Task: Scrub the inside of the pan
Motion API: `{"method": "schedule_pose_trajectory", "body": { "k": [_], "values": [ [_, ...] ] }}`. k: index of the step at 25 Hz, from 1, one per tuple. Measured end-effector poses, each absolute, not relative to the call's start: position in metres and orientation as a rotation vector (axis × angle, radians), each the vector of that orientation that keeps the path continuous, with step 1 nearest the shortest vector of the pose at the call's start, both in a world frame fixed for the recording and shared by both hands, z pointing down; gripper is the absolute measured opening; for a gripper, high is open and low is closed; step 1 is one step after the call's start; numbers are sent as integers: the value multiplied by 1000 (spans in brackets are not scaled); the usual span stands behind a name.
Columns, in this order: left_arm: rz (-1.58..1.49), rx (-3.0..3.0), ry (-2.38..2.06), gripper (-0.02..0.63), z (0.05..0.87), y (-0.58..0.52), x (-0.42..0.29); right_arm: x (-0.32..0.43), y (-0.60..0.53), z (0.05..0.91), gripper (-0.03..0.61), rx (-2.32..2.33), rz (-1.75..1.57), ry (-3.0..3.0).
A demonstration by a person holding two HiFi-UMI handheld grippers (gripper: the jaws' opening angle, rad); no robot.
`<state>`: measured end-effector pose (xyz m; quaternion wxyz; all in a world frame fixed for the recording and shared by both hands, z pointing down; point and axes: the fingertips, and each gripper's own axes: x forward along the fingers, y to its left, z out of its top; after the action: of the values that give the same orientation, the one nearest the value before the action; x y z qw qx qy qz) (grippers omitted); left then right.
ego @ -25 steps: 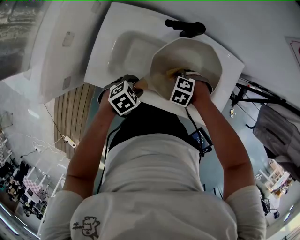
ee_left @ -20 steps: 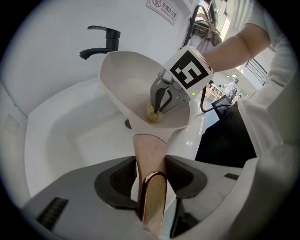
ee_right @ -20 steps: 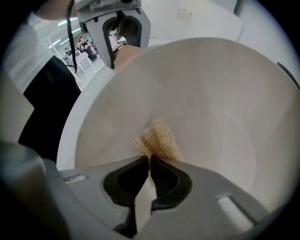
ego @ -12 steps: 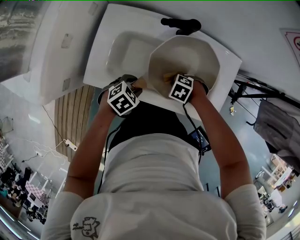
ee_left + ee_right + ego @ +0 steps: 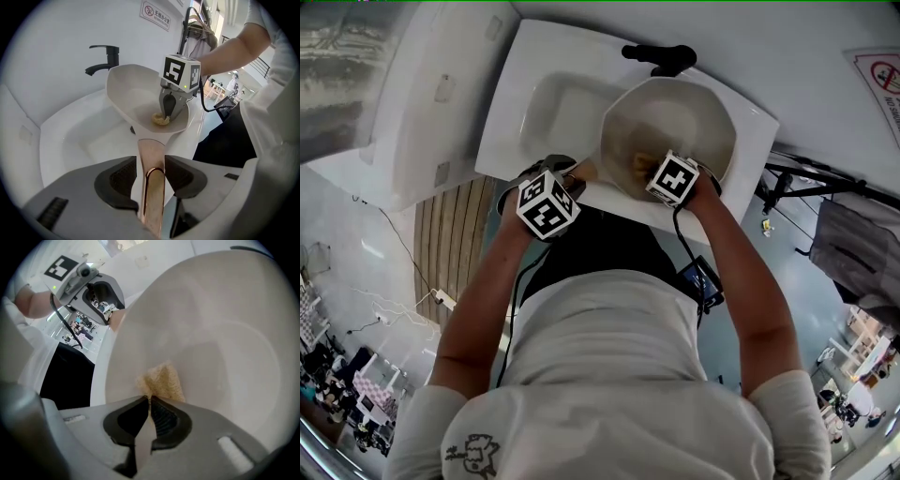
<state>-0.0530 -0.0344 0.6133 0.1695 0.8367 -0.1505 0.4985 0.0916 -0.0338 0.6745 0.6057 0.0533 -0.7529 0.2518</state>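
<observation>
Left gripper (image 5: 151,161): jaws clamped on the copper-coloured handle (image 5: 151,150), one pad on each side. By this handle the cream pan (image 5: 131,89) is held tilted, its open side turned toward the person, above the right end of the basin.

Right gripper (image 5: 149,401): jaws pinched together on a yellowish sponge (image 5: 161,380). The sponge lies against the pan's inner floor, near the lower rim. In the head view this gripper reaches into the pan from the person's side.

Surface: a white rectangular sink (image 5: 553,103) with a shallow rounded bowl. Its rim and bowl look clean and glossy. A matte black faucet (image 5: 104,56) stands on the far edge, its spout pointing over the bowl, just behind the pan.

Room: behind the faucet, a plain white wall (image 5: 56,28) carries a sign (image 5: 157,11) with a red prohibition circle; the print is too small to read. To the right stands a dark metal rack (image 5: 853,244) hung with grey fabric. Left of the sink, at floor level, is a strip of wooden slats (image 5: 455,234).
</observation>
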Motion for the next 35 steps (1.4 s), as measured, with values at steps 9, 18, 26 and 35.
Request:
{"method": "schedule_pose_trajectory", "body": {
  "k": [9,18,26,35],
  "values": [
    [1370,2498,-488,184,566,-43,-48,83,-43,622,18,241,536,-1835],
    [1172,2571,-529,186,510,-41,-33,75,-53,559,18,439,479,-1928],
    [739,2619,-694,184,422,-50,-41,59,-51,464,19,697,323,-2073],
    [377,2668,-705,183,320,-18,-42,57,-16,359,20,877,227,-2281]
  ]
}}
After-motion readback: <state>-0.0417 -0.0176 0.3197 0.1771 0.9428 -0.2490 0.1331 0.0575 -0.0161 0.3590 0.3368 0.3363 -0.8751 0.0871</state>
